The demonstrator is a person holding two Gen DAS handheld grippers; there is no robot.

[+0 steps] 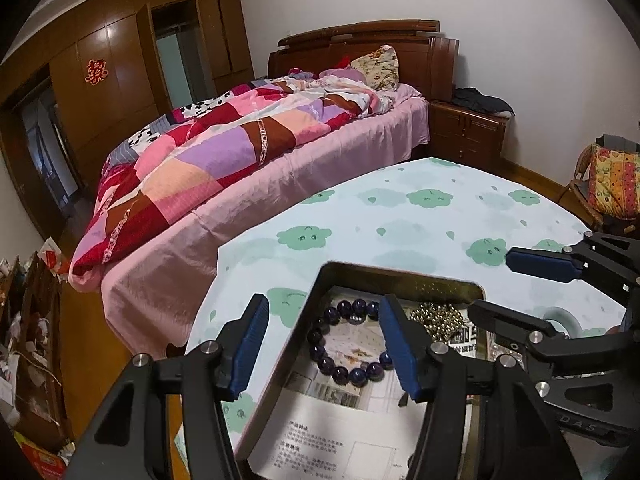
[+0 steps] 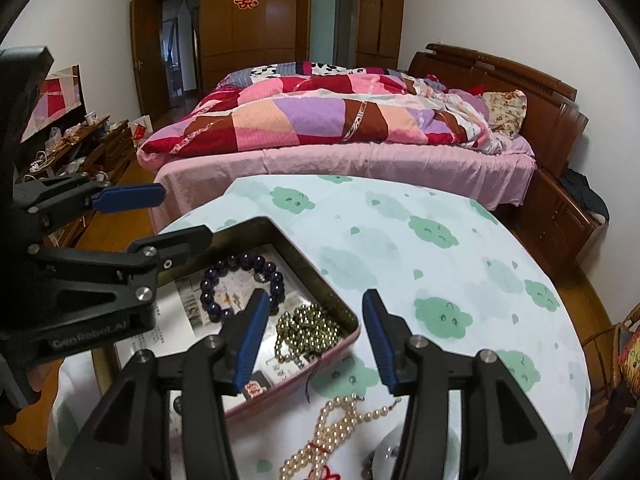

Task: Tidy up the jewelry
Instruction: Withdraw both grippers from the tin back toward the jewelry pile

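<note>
An open metal tin [image 1: 400, 275] [image 2: 340, 309] lined with printed paper sits on the round table. A dark purple bead bracelet [image 1: 356, 308] [image 2: 240, 262] and a heap of gold bead chain [image 1: 436, 318] [image 2: 308, 330] lie in it. My left gripper [image 1: 326, 346] [image 2: 160, 220] hovers open over the bracelet and grips nothing. My right gripper [image 2: 316, 340] [image 1: 520, 288] stands open above the gold chain at the tin's near corner, also with nothing held. A pearl necklace [image 2: 332, 432] with a red thread lies on the cloth outside the tin.
The table wears a white cloth with green clouds [image 2: 440, 240]. A bed with a patchwork quilt [image 2: 320, 120] stands close behind it. There is a wooden nightstand [image 1: 468, 132], a wicker chair [image 1: 608, 184] to the right, and a cluttered low cabinet [image 2: 80, 148] on the left.
</note>
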